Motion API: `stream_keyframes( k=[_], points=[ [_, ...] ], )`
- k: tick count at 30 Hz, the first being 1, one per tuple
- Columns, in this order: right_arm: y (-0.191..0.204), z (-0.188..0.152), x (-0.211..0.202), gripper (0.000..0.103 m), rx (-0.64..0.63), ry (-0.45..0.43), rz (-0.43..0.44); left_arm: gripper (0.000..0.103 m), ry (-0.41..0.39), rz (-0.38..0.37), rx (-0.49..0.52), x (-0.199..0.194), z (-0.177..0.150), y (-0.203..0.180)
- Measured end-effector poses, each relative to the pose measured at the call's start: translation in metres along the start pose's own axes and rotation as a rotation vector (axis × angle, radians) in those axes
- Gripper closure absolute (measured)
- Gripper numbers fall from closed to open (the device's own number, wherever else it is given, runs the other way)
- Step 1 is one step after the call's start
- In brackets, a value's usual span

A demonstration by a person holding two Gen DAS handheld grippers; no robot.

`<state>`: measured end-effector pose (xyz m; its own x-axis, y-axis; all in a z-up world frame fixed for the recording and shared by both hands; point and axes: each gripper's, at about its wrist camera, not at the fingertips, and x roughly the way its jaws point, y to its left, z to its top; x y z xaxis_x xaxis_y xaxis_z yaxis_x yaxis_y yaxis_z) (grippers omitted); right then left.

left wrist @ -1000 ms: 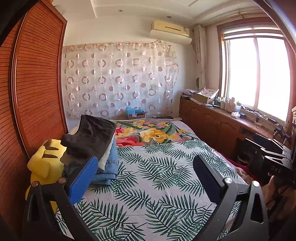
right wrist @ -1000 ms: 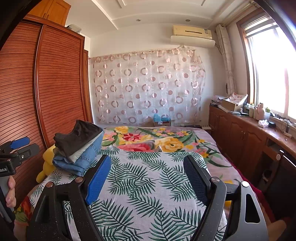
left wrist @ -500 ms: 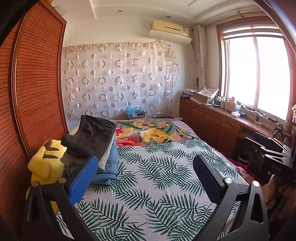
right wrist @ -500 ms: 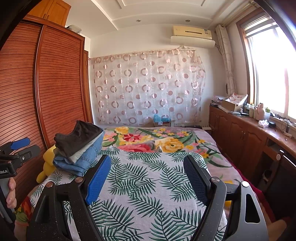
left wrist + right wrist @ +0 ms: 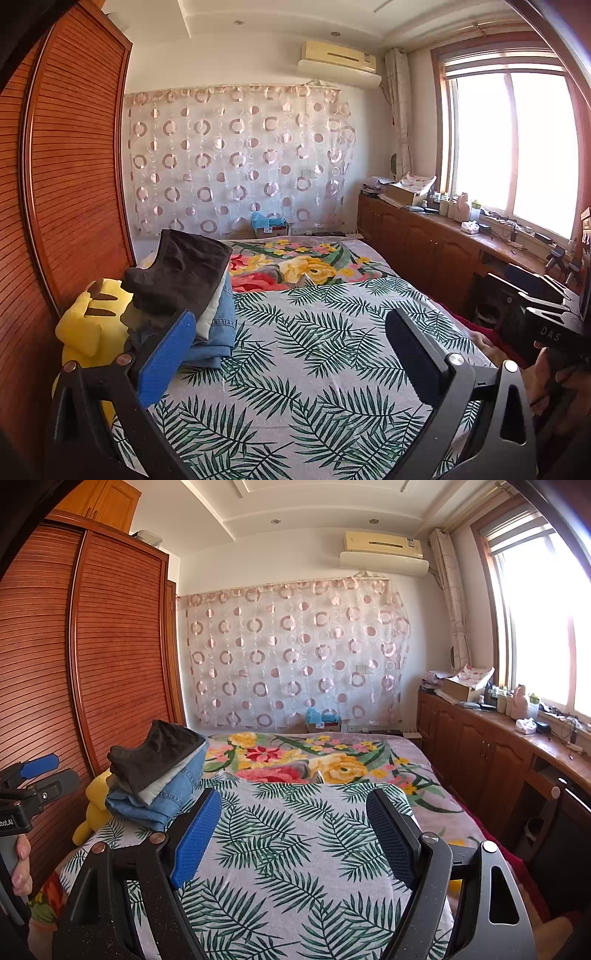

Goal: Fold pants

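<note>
Both the left gripper and right gripper hang released, holding nothing. I'd lift the dark brown folded pants off the 3-or-so-garment stack by the waistband.

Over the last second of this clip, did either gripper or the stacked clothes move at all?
Nothing visibly changed. Both the left gripper and right gripper hover open and empty over the bed, and the stacked clothes lie untouched beside the yellow plush.
</note>
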<state>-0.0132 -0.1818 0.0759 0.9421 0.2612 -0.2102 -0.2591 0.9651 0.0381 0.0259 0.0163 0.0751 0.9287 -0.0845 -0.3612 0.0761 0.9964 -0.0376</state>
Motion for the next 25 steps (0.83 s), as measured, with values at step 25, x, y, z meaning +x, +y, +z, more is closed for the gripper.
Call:
stream_keyframes(
  k=[25],
  points=[
    [0.0032, -0.0023, -0.0001, 0.021, 0.000, -0.005, -0.001, 0.000, -0.005, 0.001, 0.004, -0.0010, -0.0019, 0.0011]
  ],
)
